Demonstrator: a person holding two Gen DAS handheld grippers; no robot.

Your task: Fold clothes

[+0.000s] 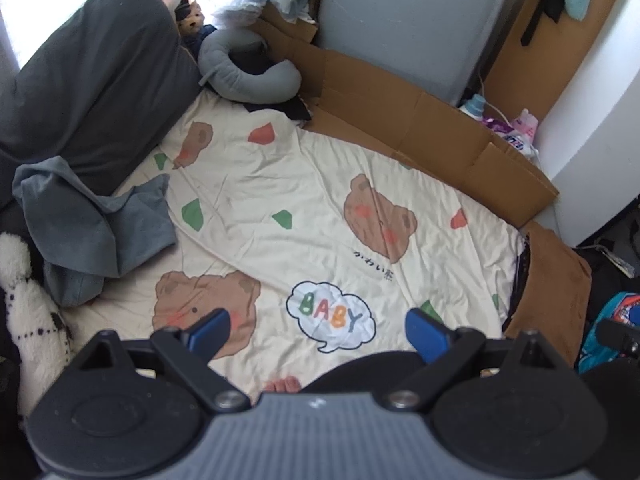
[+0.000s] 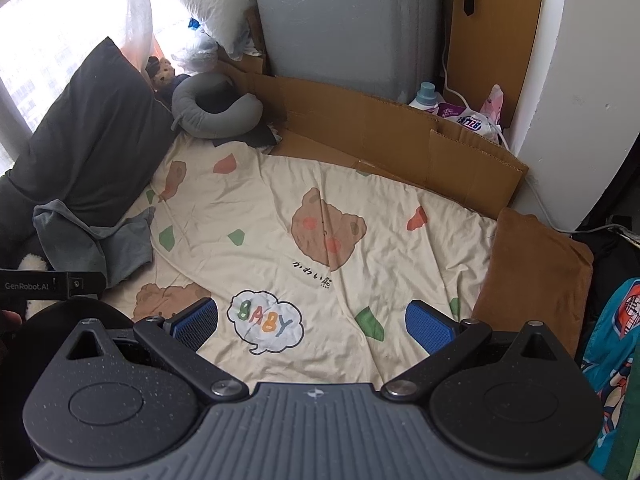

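A crumpled grey-blue garment (image 1: 92, 224) lies at the left side of the bed, against a dark pillow; it also shows in the right wrist view (image 2: 96, 240). My left gripper (image 1: 318, 332) is open and empty, held above the cream bear-print sheet (image 1: 304, 200) near its front edge, well right of the garment. My right gripper (image 2: 312, 324) is open and empty, above the same sheet (image 2: 304, 184) near the "BABY" print. The body of the left gripper (image 2: 48, 284) shows at the left edge of the right wrist view.
A dark grey pillow (image 1: 88, 76) and a grey neck pillow (image 1: 244, 68) sit at the back left. Cardboard (image 1: 432, 128) lines the far edge. A brown cushion (image 2: 532, 272) lies at the right. A white plush (image 1: 28, 300) is at the left. Bare toes (image 1: 282, 385) show.
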